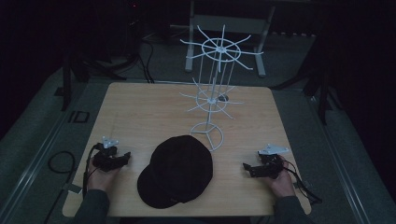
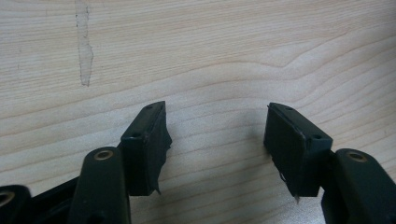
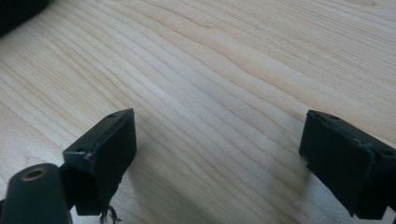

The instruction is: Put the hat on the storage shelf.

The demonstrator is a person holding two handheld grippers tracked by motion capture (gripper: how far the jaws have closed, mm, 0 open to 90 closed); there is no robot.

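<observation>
Resting on the light wooden tabletop (image 1: 140, 107), both grippers flank a black fabric baseball cap (image 1: 176, 170) that lies at about 6 o'clock of the board, brim toward 7 o'clock. The left gripper (image 1: 125, 157) sits just beside the cap at its 9 o'clock; the right gripper (image 1: 246, 168) lies a little apart at its 3 o'clock. A white wire display rack with two tiers of radiating hooks (image 1: 212, 95) stands beyond the cap at 12 o'clock, its ring base near the crown.

The work in hand looks like picking the cap up, probably to hang it on the rack. To do that well, each gripper should probably come in low and level toward the cap's edge, one at the brim and one at the rear of the crown, so that the soft cloth is pinched on a firm seam and does not fold or slide away.

In the left gripper view the left gripper's (image 2: 217, 140) jaws stand well apart over bare wood, nothing between them. In the right gripper view the right gripper's (image 3: 217, 158) jaws are spread wider, empty too, with a dark corner of the cap at 10 o'clock.
</observation>
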